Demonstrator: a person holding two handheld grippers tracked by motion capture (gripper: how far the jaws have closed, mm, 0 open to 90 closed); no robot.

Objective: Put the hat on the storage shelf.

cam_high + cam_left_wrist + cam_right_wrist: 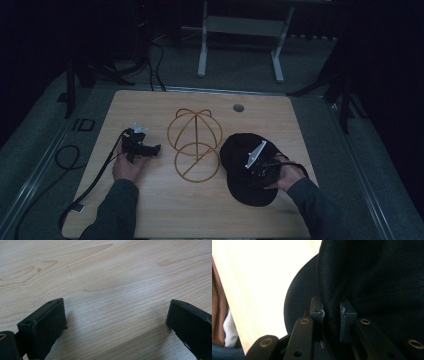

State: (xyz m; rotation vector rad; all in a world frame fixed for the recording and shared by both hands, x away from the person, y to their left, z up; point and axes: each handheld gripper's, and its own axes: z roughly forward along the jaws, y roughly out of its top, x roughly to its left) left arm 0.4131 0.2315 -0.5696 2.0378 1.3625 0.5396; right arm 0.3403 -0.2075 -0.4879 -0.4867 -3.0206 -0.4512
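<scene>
On the light wooden table (150, 210), toward four o'clock from its centre, lies a black cap (239, 155). Its rounded crown sits toward the table's middle and its brim runs toward the person's edge, so the long axis goes roughly from eleven o'clock to five o'clock, the brim pointing at about five. The cap lies flat on the wood, just beside the wire hat stand (194, 145), which rests at the table's centre with its domed cage toward twelve and its round base ring toward six; whether cap and ring touch is too dark to tell.

The right gripper (262, 167) comes in from four o'clock over the cap, the right hand (285, 177) behind it, and a pale three-cornered plate rises on top. In the right gripper view its jaws are clenched on a fold of the cap's (374, 277) black cloth, one pad on each side of the pinched ridge, the brim's curved edge lying against the bright table behind.

The left gripper (145, 149) rests at nine o'clock from the stand, well apart from the cap, pointing toward three, held by the left hand (127, 167). In its own view the left gripper (116, 322) stands released, jaws wide apart with bare wood between them.
</scene>
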